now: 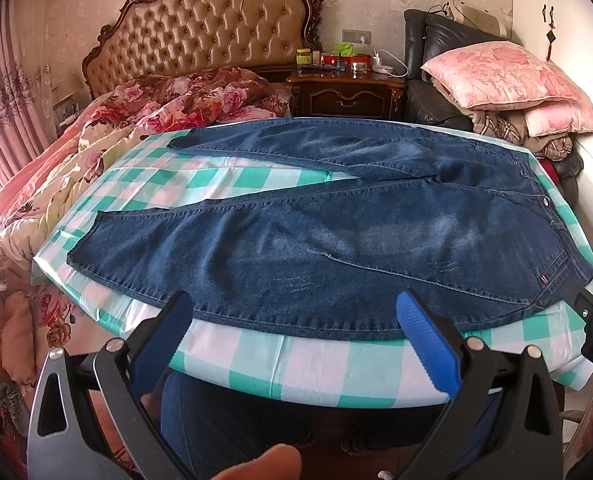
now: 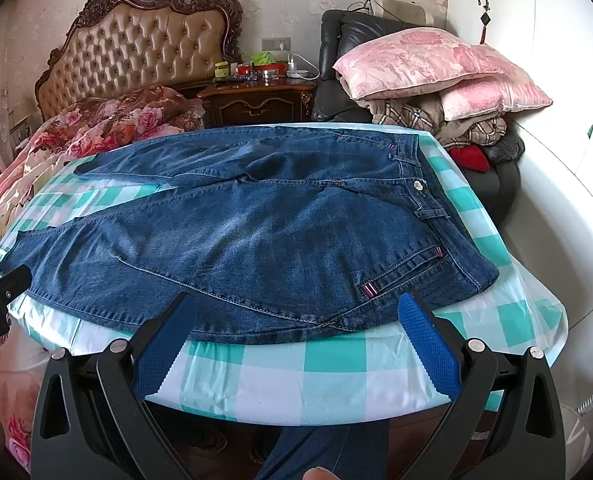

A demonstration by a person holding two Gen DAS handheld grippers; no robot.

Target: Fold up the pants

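A: Denim, dark blue: 1 pair of pants (image 1: 336, 216), laid flat and unfolded on the green-and-white checked tablecloth (image 1: 304, 364). Hems point to your left, waistband (image 2: 424, 184) to your right, legs spread in a V.

B: And the 2 claws?

A: Your left gripper (image 1: 292, 320): jaws wide, holding nothing, poised at the near edge of the near leg. Your right gripper (image 2: 296, 320): jaws wide, also holding nothing, poised at the near edge just below the pocket (image 2: 400, 276).

B: Step in hand?

A: By my reading, the very start; no fold is made yet. You look lined up for the first grasp.

B: Next move?

A: Likely a pinch on the near leg's outer seam with both claws, then a lift over onto the far leg (image 1: 296, 140). It calls for catching both denim layers and keeping the 2 claws level, or the leg will land skewed.

B: Surroundings, left to right?

A: Floral quilt (image 1: 96, 152), tufted headboard (image 1: 216, 24), nightstand (image 1: 348, 88), pink pillows (image 1: 504, 76).
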